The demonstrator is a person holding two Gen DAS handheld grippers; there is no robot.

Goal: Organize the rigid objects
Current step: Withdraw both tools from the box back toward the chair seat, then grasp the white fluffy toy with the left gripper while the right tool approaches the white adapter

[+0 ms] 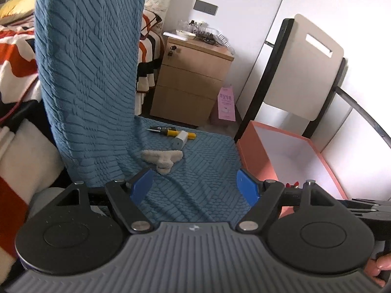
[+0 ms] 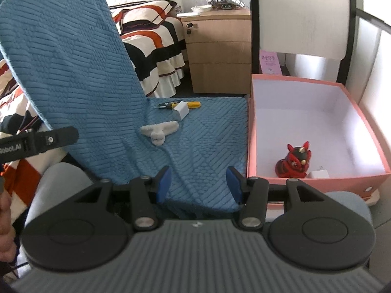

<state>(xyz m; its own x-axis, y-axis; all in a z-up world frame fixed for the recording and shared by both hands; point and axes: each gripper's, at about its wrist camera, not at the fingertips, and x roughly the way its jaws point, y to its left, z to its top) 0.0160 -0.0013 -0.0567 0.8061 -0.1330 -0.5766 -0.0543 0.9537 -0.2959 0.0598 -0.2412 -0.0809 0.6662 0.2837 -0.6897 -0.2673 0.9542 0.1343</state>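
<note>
Blue quilted fabric covers the chair (image 2: 80, 73), the biggest thing before me: its draped back fills the upper left of the right-wrist frame and its seat spreads across the middle. At the right of that frame stands the pink box (image 2: 317, 183), open at the top and white inside, its left wall just beside the edge of the seat. In the left-wrist frame the same box (image 1: 254, 144) sits at centre right.

Behind, in the upper middle, is a wooden bedside cabinet (image 2: 220, 56), and to its left a bed with a striped cover (image 2: 151, 41).

My left tongs (image 1: 195, 186) hang low in the middle of their frame, blue pads wide apart with nothing between them, above the near part of the seat. My right tongs (image 2: 198, 185) are likewise parted and empty, at lower centre, above the seat's front edge.

On the seat, well ahead of both tongs, lies a fluffy white T-shaped piece (image 2: 160, 131). Just beyond it rests a white charger block (image 2: 180, 110), which touches a yellow-handled screwdriver (image 2: 180, 104) lying crosswise at the far edge of the seat. The left-wrist view shows the same three: the fluffy piece (image 1: 162, 158), the charger (image 1: 179, 140), the screwdriver (image 1: 171, 131).

Inside the box, at its near right corner, stands a red horned figurine (image 2: 293, 161), and just right of it a small white block (image 2: 319, 173).
</note>
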